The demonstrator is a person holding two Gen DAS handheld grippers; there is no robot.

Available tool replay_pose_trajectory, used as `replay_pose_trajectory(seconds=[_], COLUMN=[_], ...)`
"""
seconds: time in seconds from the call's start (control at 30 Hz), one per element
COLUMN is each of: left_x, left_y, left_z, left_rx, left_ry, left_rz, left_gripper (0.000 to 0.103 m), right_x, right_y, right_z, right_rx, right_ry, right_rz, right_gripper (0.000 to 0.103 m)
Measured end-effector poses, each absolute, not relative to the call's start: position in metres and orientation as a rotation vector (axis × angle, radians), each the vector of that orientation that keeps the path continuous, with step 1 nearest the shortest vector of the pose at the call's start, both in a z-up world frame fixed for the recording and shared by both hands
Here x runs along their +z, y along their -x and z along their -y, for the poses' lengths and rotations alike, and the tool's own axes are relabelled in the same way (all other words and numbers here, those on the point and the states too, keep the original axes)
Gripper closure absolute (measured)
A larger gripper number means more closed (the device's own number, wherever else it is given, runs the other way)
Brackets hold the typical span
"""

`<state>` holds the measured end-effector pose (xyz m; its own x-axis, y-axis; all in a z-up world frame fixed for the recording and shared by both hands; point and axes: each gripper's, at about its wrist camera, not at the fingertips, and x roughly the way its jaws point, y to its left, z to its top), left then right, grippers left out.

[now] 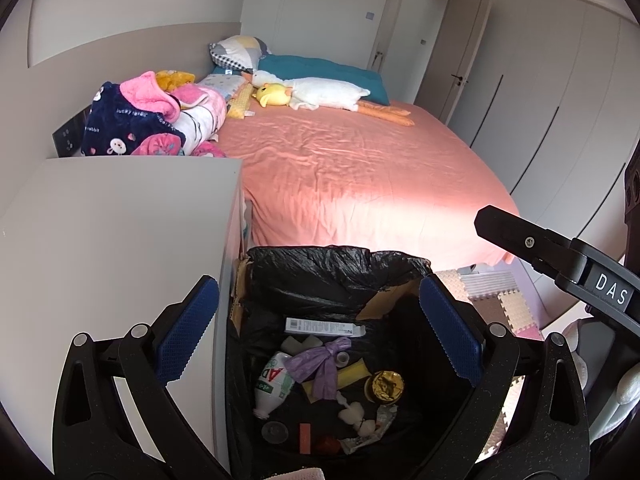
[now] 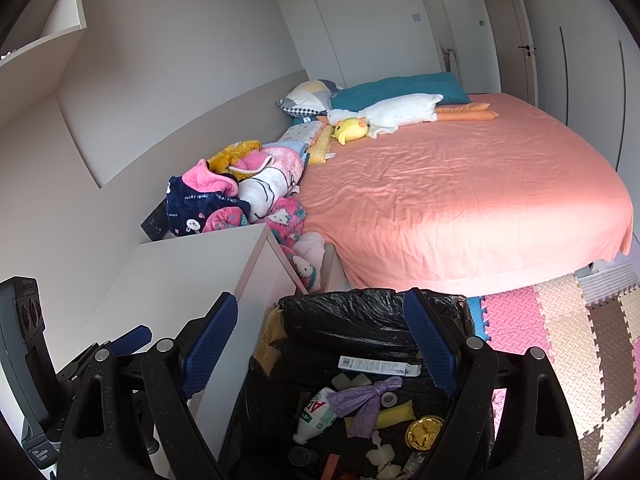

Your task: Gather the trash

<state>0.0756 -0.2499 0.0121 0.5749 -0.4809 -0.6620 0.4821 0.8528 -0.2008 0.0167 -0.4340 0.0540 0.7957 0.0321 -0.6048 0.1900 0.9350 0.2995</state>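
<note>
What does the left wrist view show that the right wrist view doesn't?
Only the left wrist view shows the right hand-held gripper's side with its DAS label. Only the right wrist view shows the wall shelf, the Hello Kitty blanket hanging beside the white cabinet, and the wide spread of foam mats. Both show the black-lined bin of trash, the pink bed and the plush goose.

Black-lined cardboard trash bin (image 1: 340,272): near rim cut off by the lower edge in both views. White plastic bottle with green label (image 1: 276,380): print too small to read in full. Crumpled white wrappers (image 1: 356,416): kind indeterminate. Pink bed (image 2: 460,200): underside hidden.
</note>
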Motion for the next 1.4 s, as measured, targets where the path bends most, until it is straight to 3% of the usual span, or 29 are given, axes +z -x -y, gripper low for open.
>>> replay_pose_trajectory(seconds=[1.4], left_x=[0.0119], left_y=[-0.0726], left_z=[0.2529], left_rx=[-0.568], left_ry=[-0.049], left_rz=[-0.748], left_gripper=[0.007], right_x=[0.0473], right_y=[-0.0156], right_z=[0.4355], right_rx=[-0.086], right_ry=[-0.357], right_rz=[-0.652], right_gripper=[0.018])
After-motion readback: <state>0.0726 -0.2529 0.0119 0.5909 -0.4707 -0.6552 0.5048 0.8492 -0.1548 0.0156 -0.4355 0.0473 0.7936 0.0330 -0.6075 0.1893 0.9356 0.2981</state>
